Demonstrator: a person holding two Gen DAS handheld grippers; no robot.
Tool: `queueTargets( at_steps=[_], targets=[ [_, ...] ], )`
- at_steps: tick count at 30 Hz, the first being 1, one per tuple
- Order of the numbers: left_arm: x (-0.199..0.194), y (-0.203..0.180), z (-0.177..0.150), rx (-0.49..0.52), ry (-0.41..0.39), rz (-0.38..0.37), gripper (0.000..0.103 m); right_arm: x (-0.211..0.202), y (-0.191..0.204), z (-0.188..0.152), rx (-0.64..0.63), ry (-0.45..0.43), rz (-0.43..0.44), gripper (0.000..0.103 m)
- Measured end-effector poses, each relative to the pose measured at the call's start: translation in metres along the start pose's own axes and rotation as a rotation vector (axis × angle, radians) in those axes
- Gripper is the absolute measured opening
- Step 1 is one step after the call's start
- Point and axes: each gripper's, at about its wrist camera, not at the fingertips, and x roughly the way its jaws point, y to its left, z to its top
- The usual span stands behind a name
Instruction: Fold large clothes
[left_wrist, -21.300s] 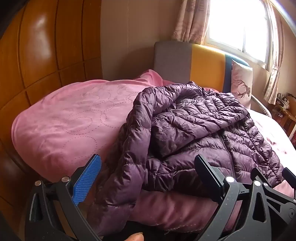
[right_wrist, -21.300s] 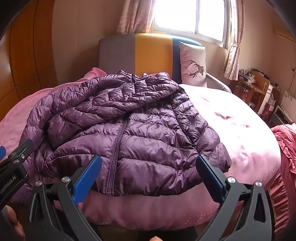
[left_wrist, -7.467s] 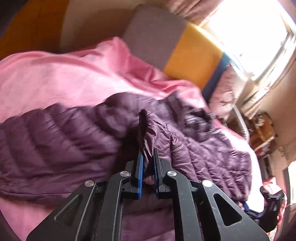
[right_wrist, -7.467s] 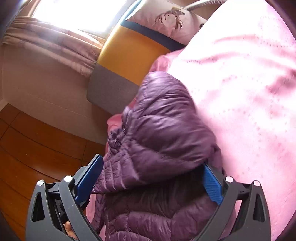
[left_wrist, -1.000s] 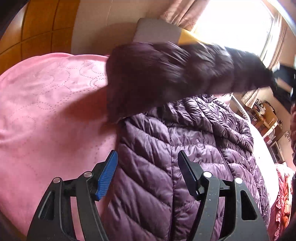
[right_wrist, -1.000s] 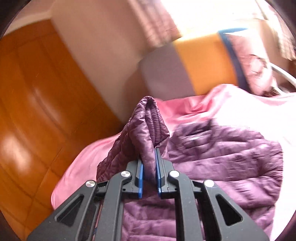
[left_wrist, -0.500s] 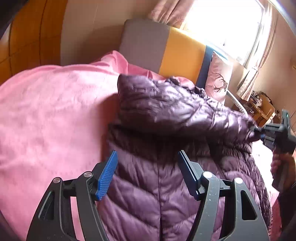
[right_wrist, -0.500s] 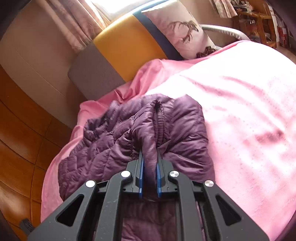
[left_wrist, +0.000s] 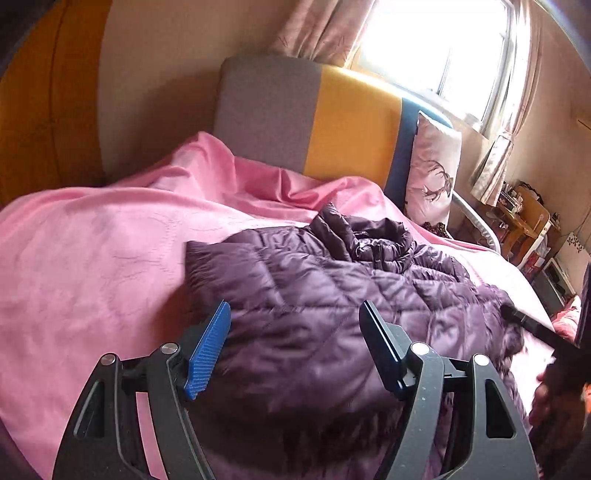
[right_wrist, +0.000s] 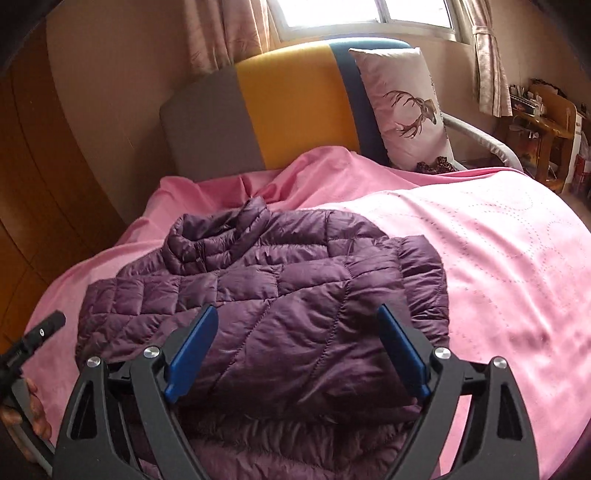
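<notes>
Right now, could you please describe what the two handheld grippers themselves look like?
Both match: the left gripper and right gripper have matte black plastic frames with triangular cut-outs, silver screw heads at the pivots, and ridged blue pads lining each finger's inner face. No cables, markings or sleeves are visible.

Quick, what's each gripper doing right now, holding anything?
Left gripper: jaws opening, empty, above the purple puffer jacket.
Right gripper: jaws opening, pads clear of the jacket, holding nothing.

Jacket (right_wrist: 280, 295) hem hidden behind the right tool (right_wrist: 295, 350) (bottom edge crops it).
</notes>
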Motion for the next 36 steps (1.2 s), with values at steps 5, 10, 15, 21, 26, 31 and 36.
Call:
queueTargets(
  at_steps=[5, 10, 15, 21, 26, 31, 36],
  targets=[
    [0.054, 0.003, -0.002, -0.011, 0.096, 0.048, 0.071, 0.046, 0.002, -0.013, -0.065, 0.048, -0.107, 0.094],
    [0.081, 0.014, -0.023, -0.013, 0.140, 0.063, 0.071, 0.072, -0.003, -0.026, -0.076, 0.075, -0.100, 0.096],
    [0.093, 0.019, -0.033, -0.017, 0.142, 0.070, 0.072, 0.093, -0.007, -0.028, -0.070, 0.117, -0.093, 0.097],
    [0.101, 0.019, -0.037, -0.015, 0.135, 0.088, 0.072, 0.113, -0.004, -0.026, -0.093, 0.151, -0.111, 0.099],
    [0.095, 0.016, -0.037, -0.005, 0.127, 0.096, 0.072, 0.114, -0.003, -0.027, -0.098, 0.146, -0.114, 0.100],
    [0.046, 0.002, -0.040, 0.030, 0.073, 0.209, 0.090, 0.103, -0.004, -0.024, -0.075, 0.129, -0.078, 0.101],
    [-0.014, -0.003, -0.063, 0.022, 0.009, 0.227, 0.090, 0.070, 0.001, -0.021, -0.085, 0.126, -0.084, 0.101]
  ],
)
